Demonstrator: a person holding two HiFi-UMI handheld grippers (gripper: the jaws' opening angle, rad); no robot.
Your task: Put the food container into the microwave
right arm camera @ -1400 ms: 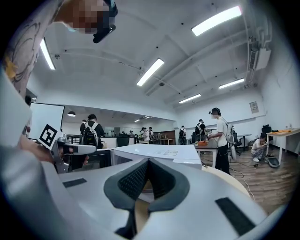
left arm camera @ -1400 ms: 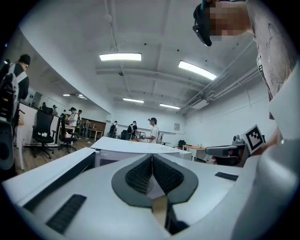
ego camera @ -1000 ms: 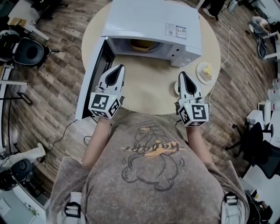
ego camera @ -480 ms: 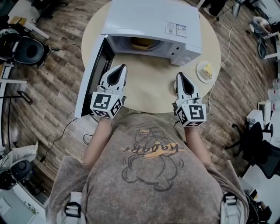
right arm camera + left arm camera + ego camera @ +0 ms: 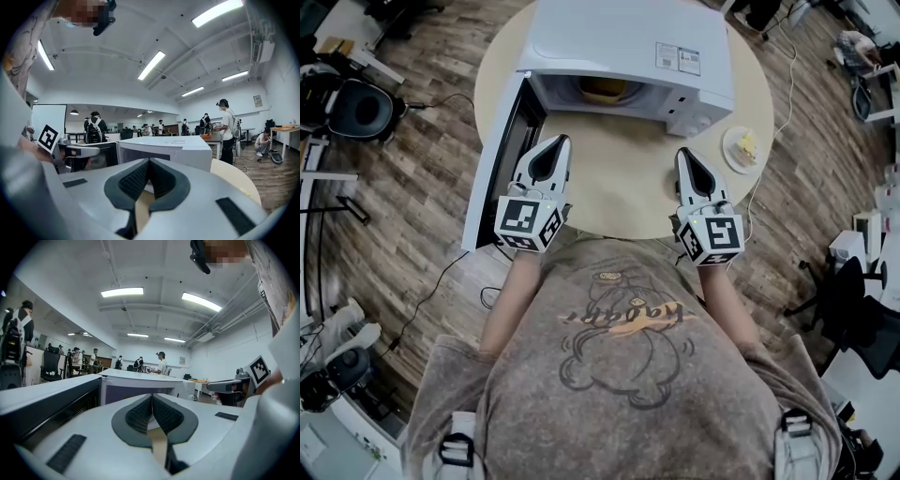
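The white microwave stands at the back of the round beige table, with its door swung open to the left. Inside its cavity a yellowish food container shows partly under the roof. My left gripper hovers over the table beside the open door, shut and empty. My right gripper is level with it on the right, also shut with nothing held. In the left gripper view the pads meet in front of the microwave. The right gripper view shows the same, with the microwave ahead.
A small plate with a yellow piece of food lies on the table right of the microwave. Office chairs and cables surround the table on the wooden floor. Several people stand far off in the room.
The right gripper has crept slightly toward the microwave. The left gripper has stayed where it was, and both remain shut.
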